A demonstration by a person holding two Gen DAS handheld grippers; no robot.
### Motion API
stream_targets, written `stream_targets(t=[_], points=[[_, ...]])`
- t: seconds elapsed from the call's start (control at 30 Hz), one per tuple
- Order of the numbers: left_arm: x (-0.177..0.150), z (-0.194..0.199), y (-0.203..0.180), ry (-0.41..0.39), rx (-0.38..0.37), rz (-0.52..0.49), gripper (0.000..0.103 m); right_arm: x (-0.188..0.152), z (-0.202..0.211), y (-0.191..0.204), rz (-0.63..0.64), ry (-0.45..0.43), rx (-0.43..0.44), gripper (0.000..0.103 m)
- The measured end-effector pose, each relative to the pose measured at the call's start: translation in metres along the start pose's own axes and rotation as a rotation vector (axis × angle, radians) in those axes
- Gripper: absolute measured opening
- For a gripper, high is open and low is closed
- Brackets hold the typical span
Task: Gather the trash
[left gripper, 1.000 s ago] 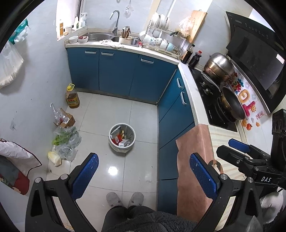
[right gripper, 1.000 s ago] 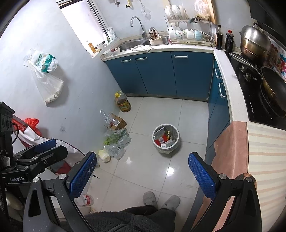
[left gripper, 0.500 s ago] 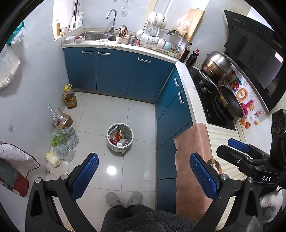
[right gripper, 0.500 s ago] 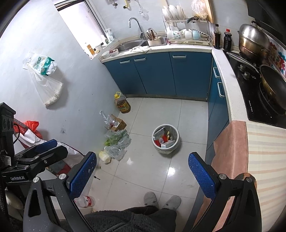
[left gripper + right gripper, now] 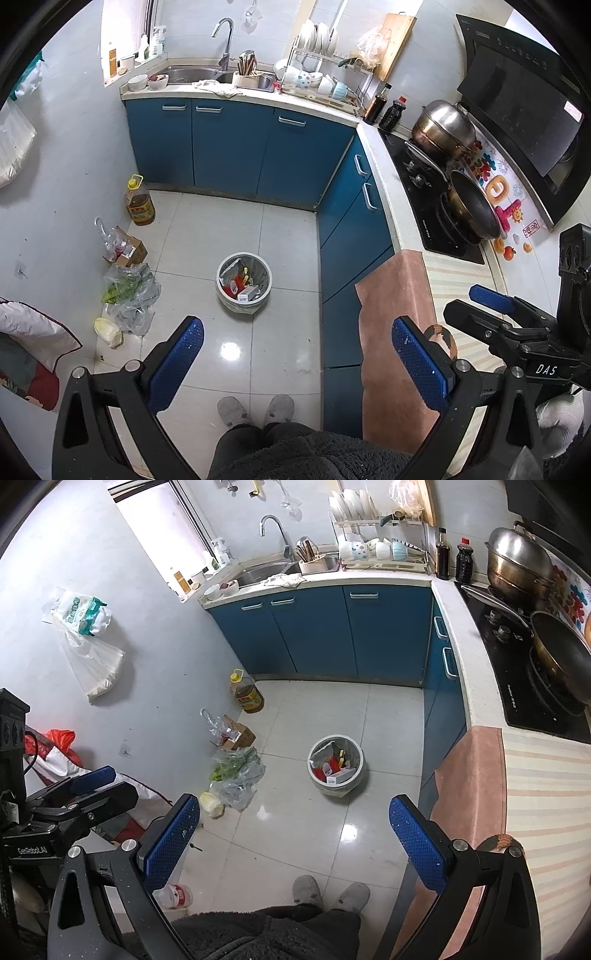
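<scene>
White plastic lines the small round bin [image 5: 244,282] that stands alone on the pale tiled floor [image 5: 236,229], out in the middle of the kitchen. Inside it lie red wrappers, a small white box and other scraps.

Well to the bin's left, along the wall, sits a loose row of items: a clear bag of green vegetables [image 5: 129,286], a crumpled plastic bag just beside it, an open cardboard box [image 5: 127,249] and, nearer the cabinets, a yellow-capped oil jug [image 5: 139,202]. In the right wrist view a small bottle with a red label [image 5: 177,895] lies on its side on the floor close to the wall.

Blue cabinets [image 5: 236,147] run under the bench [image 5: 380,166], which holds a sink, a dish rack, two dark bottles, a steel pot and a frying pan on the hob.

The left gripper [image 5: 295,354] hangs high over the floor with its blue fingers spread wide, nothing between them. The right gripper [image 5: 295,830] is likewise wide apart and empty, held near the bench edge. The person's grey slippers [image 5: 255,408] show below, short of the bin.
</scene>
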State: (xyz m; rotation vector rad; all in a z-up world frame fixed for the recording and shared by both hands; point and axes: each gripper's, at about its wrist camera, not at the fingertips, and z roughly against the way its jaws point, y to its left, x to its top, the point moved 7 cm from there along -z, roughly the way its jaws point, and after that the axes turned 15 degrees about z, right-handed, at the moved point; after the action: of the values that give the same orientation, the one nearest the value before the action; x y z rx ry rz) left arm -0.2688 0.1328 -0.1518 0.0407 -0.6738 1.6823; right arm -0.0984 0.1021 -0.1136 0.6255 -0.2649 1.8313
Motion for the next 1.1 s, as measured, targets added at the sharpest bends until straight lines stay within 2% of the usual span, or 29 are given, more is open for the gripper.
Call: stream_targets(t=[1.1], points=[[-0.010, 0.003, -0.011, -0.004, -0.012, -0.006, 0.103, -0.011, 0.014, -0.003, 0.013, -0.019, -0.004, 0.103]])
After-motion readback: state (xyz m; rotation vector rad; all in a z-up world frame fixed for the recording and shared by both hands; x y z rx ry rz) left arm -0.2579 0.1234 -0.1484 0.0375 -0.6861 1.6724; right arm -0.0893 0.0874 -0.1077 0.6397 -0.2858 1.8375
